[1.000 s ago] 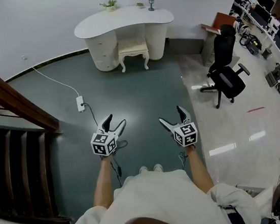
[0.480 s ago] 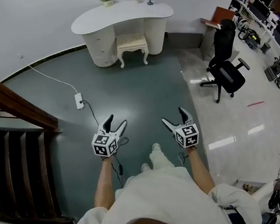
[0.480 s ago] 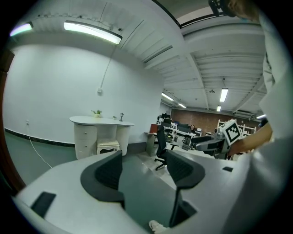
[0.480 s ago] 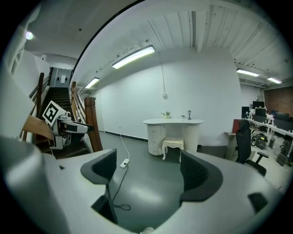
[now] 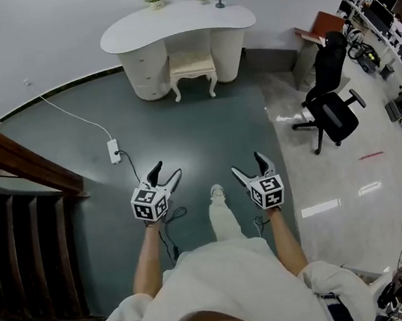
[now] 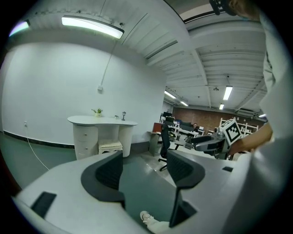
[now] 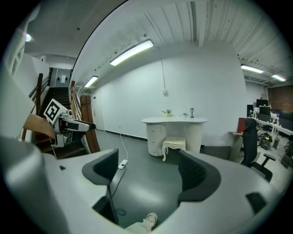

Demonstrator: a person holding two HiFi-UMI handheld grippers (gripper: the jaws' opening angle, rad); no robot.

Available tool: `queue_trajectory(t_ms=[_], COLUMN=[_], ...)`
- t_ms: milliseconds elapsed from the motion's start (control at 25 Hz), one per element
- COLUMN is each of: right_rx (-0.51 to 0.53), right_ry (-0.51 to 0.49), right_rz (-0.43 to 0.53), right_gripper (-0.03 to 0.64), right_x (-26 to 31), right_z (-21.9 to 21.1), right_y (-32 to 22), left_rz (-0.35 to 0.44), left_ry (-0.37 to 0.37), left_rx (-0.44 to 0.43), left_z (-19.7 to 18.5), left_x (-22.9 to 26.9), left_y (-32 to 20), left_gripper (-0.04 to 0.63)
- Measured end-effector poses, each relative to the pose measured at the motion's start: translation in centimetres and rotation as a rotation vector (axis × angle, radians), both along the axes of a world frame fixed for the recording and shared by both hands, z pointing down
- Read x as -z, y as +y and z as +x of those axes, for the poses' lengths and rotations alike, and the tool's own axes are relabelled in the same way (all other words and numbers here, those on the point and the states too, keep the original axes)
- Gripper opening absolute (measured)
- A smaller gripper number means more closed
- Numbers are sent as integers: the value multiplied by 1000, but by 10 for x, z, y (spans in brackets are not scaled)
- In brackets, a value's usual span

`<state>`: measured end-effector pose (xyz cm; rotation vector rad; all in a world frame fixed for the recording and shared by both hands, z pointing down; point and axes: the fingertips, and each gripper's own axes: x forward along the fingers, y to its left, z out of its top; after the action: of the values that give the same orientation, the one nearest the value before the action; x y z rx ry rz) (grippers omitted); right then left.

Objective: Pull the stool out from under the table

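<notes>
**Head view.** Both tools are held out ahead of the person, side by side. The left hand-held gripper (image 5: 167, 171) and the right hand-held gripper (image 5: 248, 164) are each spread. The stool (image 5: 191, 68) stands well ahead of both, on a line between them, tucked into the knee recess of the white bench (image 5: 176, 23). Its long axis runs side to side along the bench front, with its front legs facing the grippers. A power strip (image 5: 114, 150) lies ahead-left of the left one, and an office chair (image 5: 330, 106) stands ahead-right of the right one.

**Left gripper view.** The jaws are apart, with only floor and a shoe (image 6: 146, 216) between them. The stool shows far off, just above the left jaw. Ceiling lights appear here — the head view has none.

**Right gripper view.** The jaws are wide and have just been closing slightly, with only floor between them. The stool is dead ahead, seen from the side — its seat sits below the bench top.
</notes>
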<state>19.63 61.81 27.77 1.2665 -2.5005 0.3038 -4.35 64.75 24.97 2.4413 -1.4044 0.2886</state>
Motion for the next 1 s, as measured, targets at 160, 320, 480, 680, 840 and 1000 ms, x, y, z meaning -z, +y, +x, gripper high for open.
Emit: queue_trajectory(t_ms=[160,320,480,680,840,1000], right_rx=[18,26,22,25,37,52], right_ry=[-4,-11,-15,-23,-24,-28], right_rz=[-12,-3,6,5,-12,-40], right_gripper=[397,396,393,390,388,387], right_x=[-3,5,13,17,8,0], right_z=[-6,-7,1,6,7,-3], right_y=[-68,-145,-225,-303,-346,-377], left_rz=[-8,-9,-1,-10,-17,-45], left_ry=[1,-3,-12,-29,-39,-41], left_rx=[20,30,30,37,49,79], left_z=[-5,-2,3,7,6,-8], left_x=[0,8,16,19,15,9], left_y=[-66,-142,-221,-298,-337,-360], left_gripper=[281,281,281,281,281,281])
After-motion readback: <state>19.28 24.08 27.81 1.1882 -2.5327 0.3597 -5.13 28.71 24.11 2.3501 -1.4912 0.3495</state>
